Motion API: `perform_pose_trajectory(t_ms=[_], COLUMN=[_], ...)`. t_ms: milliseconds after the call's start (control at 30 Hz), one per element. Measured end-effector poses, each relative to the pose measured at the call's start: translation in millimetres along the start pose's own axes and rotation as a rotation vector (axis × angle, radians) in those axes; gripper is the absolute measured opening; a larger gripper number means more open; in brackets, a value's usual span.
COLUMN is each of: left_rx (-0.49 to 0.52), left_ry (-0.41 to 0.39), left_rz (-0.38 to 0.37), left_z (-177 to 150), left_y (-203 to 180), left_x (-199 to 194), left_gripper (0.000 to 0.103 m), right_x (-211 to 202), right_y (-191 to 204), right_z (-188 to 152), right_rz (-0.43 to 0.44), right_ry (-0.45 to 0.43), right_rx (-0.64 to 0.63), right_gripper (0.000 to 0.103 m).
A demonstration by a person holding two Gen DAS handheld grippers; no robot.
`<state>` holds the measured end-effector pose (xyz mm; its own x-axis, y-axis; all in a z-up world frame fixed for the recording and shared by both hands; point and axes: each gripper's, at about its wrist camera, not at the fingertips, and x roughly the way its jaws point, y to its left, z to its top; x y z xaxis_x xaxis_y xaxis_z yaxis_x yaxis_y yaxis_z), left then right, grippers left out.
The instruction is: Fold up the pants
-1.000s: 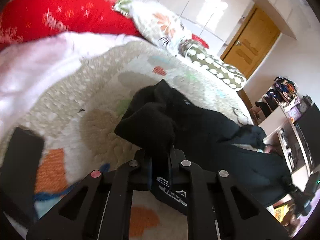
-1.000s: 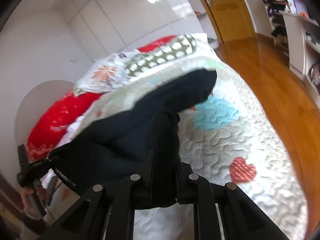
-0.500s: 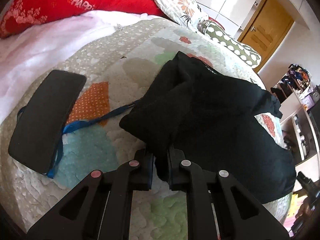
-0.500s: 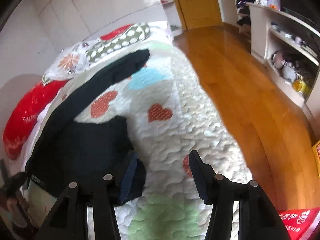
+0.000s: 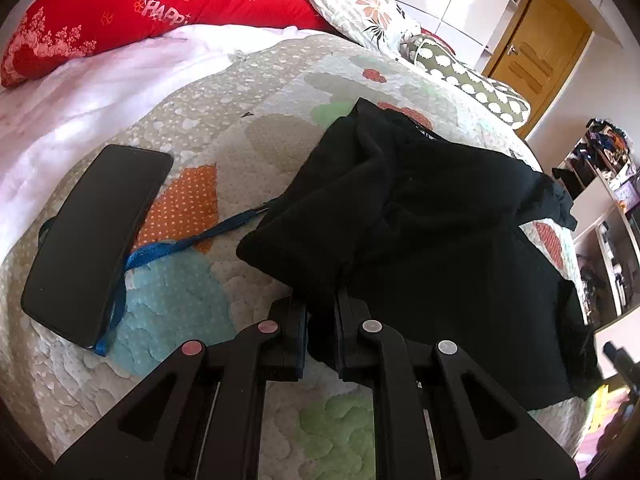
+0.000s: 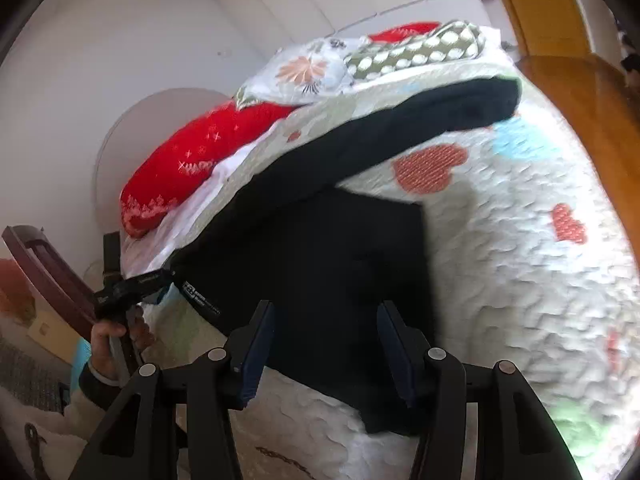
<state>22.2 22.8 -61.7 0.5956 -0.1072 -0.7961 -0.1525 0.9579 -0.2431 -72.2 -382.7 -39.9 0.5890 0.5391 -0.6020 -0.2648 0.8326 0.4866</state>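
Black pants (image 5: pixel 420 220) lie bunched and doubled over on the patchwork quilt (image 5: pixel 248 152). My left gripper (image 5: pixel 322 308) is shut on a thick fold of their near edge, low over the quilt. In the right wrist view the pants (image 6: pixel 320 260) spread flat, with one leg running to the far end of the bed. My right gripper (image 6: pixel 326 344) hovers open over their near edge; cloth lies below the gap and the pads do not press it. The left gripper (image 6: pixel 132 288) shows there too, clamped on the pants' left corner and held by a hand (image 6: pixel 108 336).
A black phone (image 5: pixel 96 240) with a blue strap (image 5: pixel 180 246) lies on the quilt left of the pants. A red pillow (image 5: pixel 140 12), a floral pillow (image 5: pixel 360 4) and a spotted pillow (image 5: pixel 468 76) line the head end. Wooden floor (image 6: pixel 592 92) borders the bed.
My left gripper came down and laid its fold of the pants on the quilt. My right gripper opened, let go of the cloth, and now points over the pants' near edge.
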Motion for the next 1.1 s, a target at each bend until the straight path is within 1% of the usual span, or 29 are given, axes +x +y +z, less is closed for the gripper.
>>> perform_pose_trajectory(t_ms=[67, 100, 133, 200, 233, 333, 367, 400, 500, 533, 567, 600, 633, 667, 700, 733, 767, 800, 833, 867, 900, 967, 1000, 1033, 1067, 1100], left_rx=[-0.006, -0.010, -0.012, -0.012, -0.011, -0.005, -0.005, -0.006, -0.011, -0.012, -0.012, -0.012, -0.011, -0.010, -0.009, -0.009, -0.009, -0.010, -0.014, -0.016, -0.018, -0.025, -0.028, -0.029, -0.026, -0.022], left_ry=[0.003, 0.006, 0.007, 0.007, 0.009, 0.012, 0.011, 0.010, 0.010, 0.012, 0.012, 0.012, 0.013, 0.014, 0.013, 0.010, 0.009, 0.010, 0.011, 0.013, 0.013, 0.014, 0.019, 0.024, 0.024, 0.021], left_rz=[-0.001, 0.000, 0.000, 0.003, 0.004, 0.008, 0.008, 0.007, 0.008, 0.009, 0.009, 0.009, 0.008, 0.008, 0.007, 0.006, 0.005, 0.004, 0.005, 0.006, 0.008, 0.009, 0.011, 0.022, 0.031, 0.045], left_z=[-0.4, -0.5, -0.8, -2.1, -1.9, 0.0, 0.4, 0.4, -1.4, -1.7, -2.3, -2.5, -2.4, -2.0, -1.8, -1.9, -1.9, -2.2, -2.6, -3.0, -4.0, -5.8, -6.4, -6.7, -6.5, -6.0], left_y=[-0.4, -0.2, -0.1, -0.6, -1.0, -1.6, -1.6, -1.4, -0.2, 0.2, 0.3, 0.3, 0.2, 0.4, 1.0, 0.8, 1.2, 1.7, 1.9, 2.3, 2.2, 3.5, 4.2, 5.8, 7.0, 8.6], left_x=[1.2, 1.9, 2.2, 1.6, 1.3, 0.9, 0.6, 0.3, 1.3, 1.3, 1.3, 1.4, 1.2, 0.5, -0.7, -0.3, -0.7, -0.7, 0.1, 1.1, 1.6, 1.3, 0.4, -2.3, -5.5, -10.3], left_gripper=[0.009, 0.009, 0.009, 0.009, 0.009, 0.009, 0.009, 0.009, 0.009, 0.010, 0.009, 0.009, 0.009, 0.009, 0.009, 0.009, 0.009, 0.010, 0.010, 0.010, 0.010, 0.011, 0.014, 0.020, 0.024, 0.035], right_x=[-13.2, -17.1, -18.2, -14.1, -12.1, -5.6, 0.1, 4.7, 23.1, 30.0, 39.2, 47.2, 51.6, 50.6, 45.4, 34.0, 22.2, 6.0, -4.2, -16.1, -27.0, -32.6, -30.6, -25.5, -26.0, -28.5], right_y=[-12.5, -22.8, -27.8, -32.8, -28.3, 5.8, 24.0, 36.3, 59.6, 62.4, 59.8, 52.7, 41.7, 25.9, 15.6, 3.8, -3.9, -13.2, -19.5, -28.8, -45.2, -68.3, -87.2, -102.9, -108.9, -108.0], right_z=[0.4, 0.5, 0.9, 1.1, 1.1, -1.2, -3.4, -7.6, -24.6, -32.0, -36.9, -39.8, -39.7, -36.5, -32.6, -27.0, -22.6, -17.2, -13.0, -8.8, -6.7, -8.0, -12.1, -17.4, -20.8, -20.2], right_rz=[-0.126, -0.185, -0.200, -0.211, -0.197, -0.165, -0.140, -0.117, -0.090, -0.108, -0.159, -0.243, -0.300, -0.303, -0.280, -0.245, -0.218, -0.196, -0.201, -0.222, -0.273, -0.350, -0.419, -0.458, -0.439, -0.436], right_ry=[-0.041, -0.042, -0.035, -0.016, -0.014, 0.001, 0.022, 0.044, 0.118, 0.137, 0.144, 0.151, 0.160, 0.155, 0.134, 0.099, 0.065, 0.012, -0.029, -0.060, -0.085, -0.099, -0.062, -0.006, -0.008, -0.024], right_rx=[0.008, 0.026, 0.043, 0.078, 0.062, -0.072, -0.148, -0.199, -0.293, -0.325, -0.346, -0.348, -0.324, -0.257, -0.193, -0.122, -0.083, -0.040, -0.009, 0.023, 0.077, 0.180, 0.248, 0.301, 0.331, 0.333], right_gripper=[0.052, 0.052, 0.052, 0.053, 0.053, 0.057, 0.059, 0.061, 0.062, 0.062, 0.062, 0.057, 0.042, 0.034, 0.024, 0.022, 0.022, 0.021, 0.021, 0.021, 0.021, 0.021, 0.025, 0.044, 0.046, 0.049])
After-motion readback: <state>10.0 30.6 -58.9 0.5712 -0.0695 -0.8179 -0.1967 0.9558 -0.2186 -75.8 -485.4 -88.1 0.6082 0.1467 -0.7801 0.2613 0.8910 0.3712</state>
